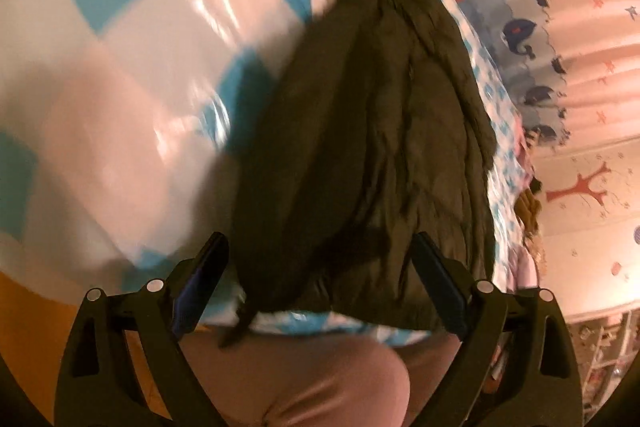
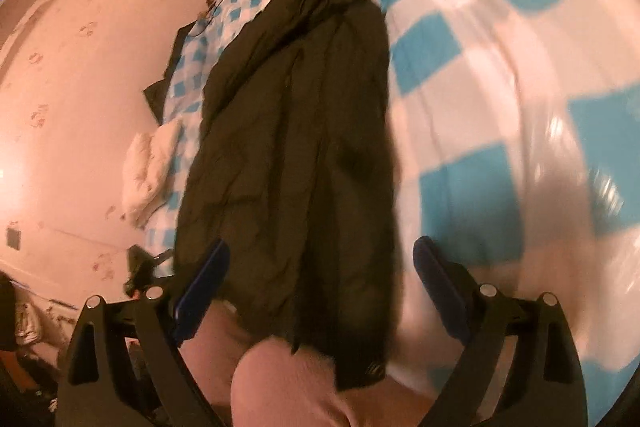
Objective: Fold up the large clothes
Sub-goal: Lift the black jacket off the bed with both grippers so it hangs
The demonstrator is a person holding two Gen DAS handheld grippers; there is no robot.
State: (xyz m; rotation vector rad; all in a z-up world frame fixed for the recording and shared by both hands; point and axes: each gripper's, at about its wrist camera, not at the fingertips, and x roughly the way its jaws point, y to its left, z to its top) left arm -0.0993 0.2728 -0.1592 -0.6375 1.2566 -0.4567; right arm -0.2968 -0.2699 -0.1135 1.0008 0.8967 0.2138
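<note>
so the dark jacket [image 1: 360,147] lies lengthwise on the blue-and-white checked bed cover [image 1: 120,27], folded into a long narrow bundle with its hood end far from the cameras and its hem at the near edge of the bed. a bit of the hem [image 2: 352,359] hangs just over that near edge, above the person's pink-clad leg [image 2: 288,387]. the left gripper [image 1: 320,287] has its fingers spread wide; the jacket's near end shows between them, but the pads do not press on it. the right gripper [image 2: 320,287] is likewise spread wide, its left finger [image 2: 204,279] in front of the jacket's edge and its other finger over bare cover, nothing pinched. one long side of the jacket runs close to the bed's edge by the pink wall [image 2: 60,87], where a white folded item [image 2: 148,171] lies. on the jacket's other long side, a broad stretch of checked cover lies open.
</note>
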